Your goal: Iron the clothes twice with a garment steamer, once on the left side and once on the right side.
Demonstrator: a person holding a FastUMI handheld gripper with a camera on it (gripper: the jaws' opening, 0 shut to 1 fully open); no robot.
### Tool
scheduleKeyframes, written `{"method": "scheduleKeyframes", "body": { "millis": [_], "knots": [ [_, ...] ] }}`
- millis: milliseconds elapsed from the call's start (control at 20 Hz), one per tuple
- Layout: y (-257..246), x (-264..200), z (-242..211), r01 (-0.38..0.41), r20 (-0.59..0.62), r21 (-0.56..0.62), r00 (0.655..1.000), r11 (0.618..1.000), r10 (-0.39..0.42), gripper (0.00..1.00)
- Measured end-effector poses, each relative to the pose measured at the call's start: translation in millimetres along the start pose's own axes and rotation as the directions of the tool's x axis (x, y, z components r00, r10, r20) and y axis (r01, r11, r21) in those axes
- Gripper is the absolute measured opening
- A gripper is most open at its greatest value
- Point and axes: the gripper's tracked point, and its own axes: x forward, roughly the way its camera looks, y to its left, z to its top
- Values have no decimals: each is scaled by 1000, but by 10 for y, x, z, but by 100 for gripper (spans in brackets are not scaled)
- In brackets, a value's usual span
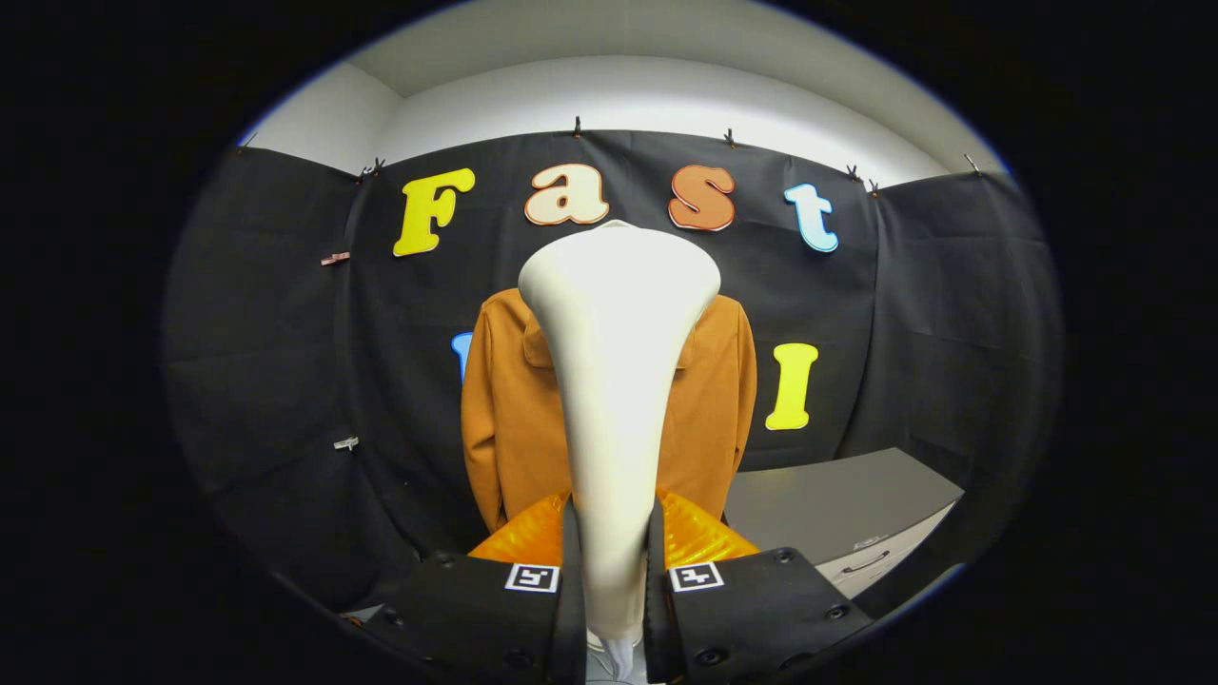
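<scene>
A cream-white garment steamer (617, 381) stands upright between my fingers, its wide head up near the top of the jacket. My gripper (614, 580) is shut on the steamer's handle, one finger pressing on each side. Beyond it an orange-brown jacket (504, 409) hangs flat against the black cloth wall. The steamer hides the jacket's middle and collar; both sleeves and the outer front panels show on either side. The steamer's head looks held some way short of the fabric, though the distance is hard to judge.
A grey cabinet (837, 514) with a drawer handle (866, 563) stands low to the right of the jacket. Black cloth (276, 381) walls the booth on the left, back and right. Small clips (345, 442) pin the cloth at the left.
</scene>
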Motion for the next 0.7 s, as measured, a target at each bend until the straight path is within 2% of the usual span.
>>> {"method": "scheduleKeyframes", "body": {
  "millis": [700],
  "knots": [
    [-94,-47,-34,5,-5,13,1000,1000,-5,27]
  ]
}}
